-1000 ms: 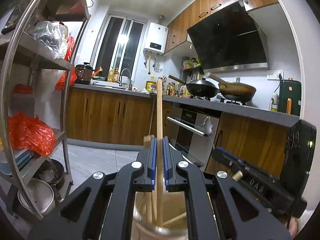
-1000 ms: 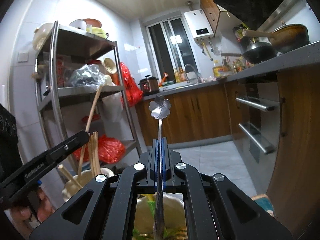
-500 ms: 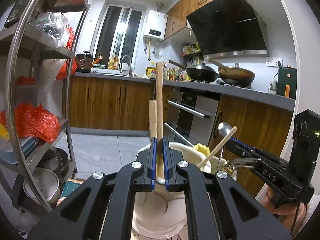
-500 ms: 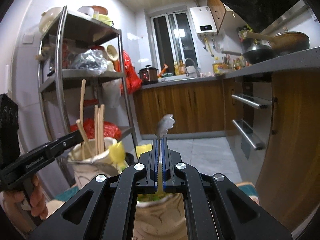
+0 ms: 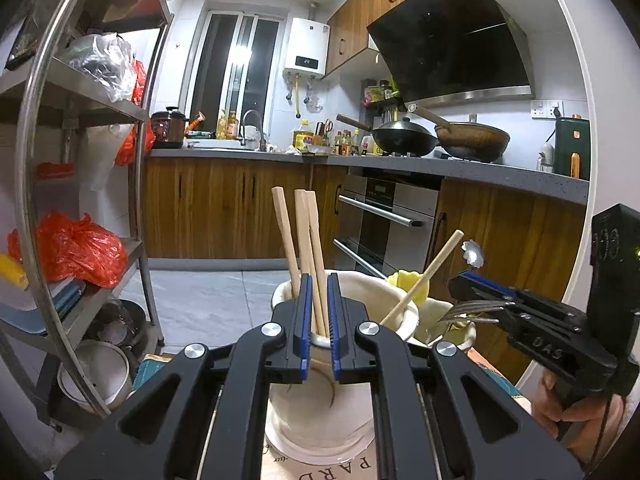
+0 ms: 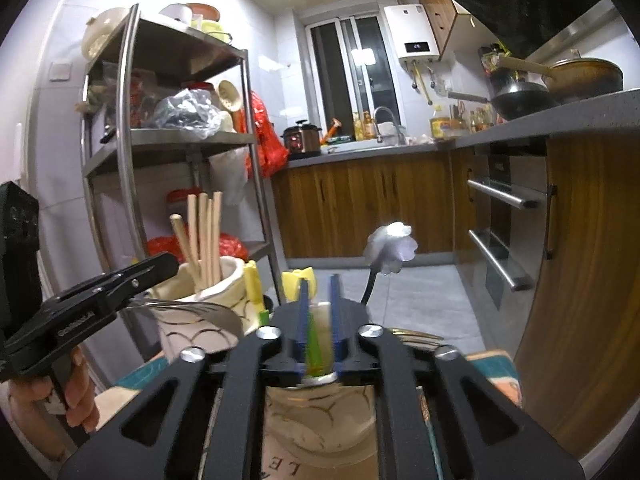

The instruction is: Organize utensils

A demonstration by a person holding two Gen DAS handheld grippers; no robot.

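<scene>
My left gripper (image 5: 319, 280) is shut on a wooden chopstick (image 5: 316, 248) whose lower end stands in the cream chopstick holder (image 5: 340, 400), beside several other chopsticks. My right gripper (image 6: 318, 280) hangs over the second, gold-lined holder (image 6: 320, 420), and its jaws are opening. The pads press on nothing; only a blurred green handle shows below them. The flower-topped metal spoon (image 6: 390, 246) is free and leans right out of that holder. In the left wrist view the right gripper (image 5: 458, 284) sits just right of the chopstick holder.
Both holders stand on a lettered placemat (image 5: 360, 466). A metal fork (image 6: 200, 308) lies between the holders. A steel shelf rack (image 5: 140, 200) with red bags rises at left. A wooden counter and oven (image 5: 384, 216) run behind and at right. A hand (image 6: 76, 392) holds each gripper.
Both grippers came down over the holders. The chopstick now sits lower and tilted in the left jaws. The right jaws parted, and the flower spoon dropped and tipped to the right.
</scene>
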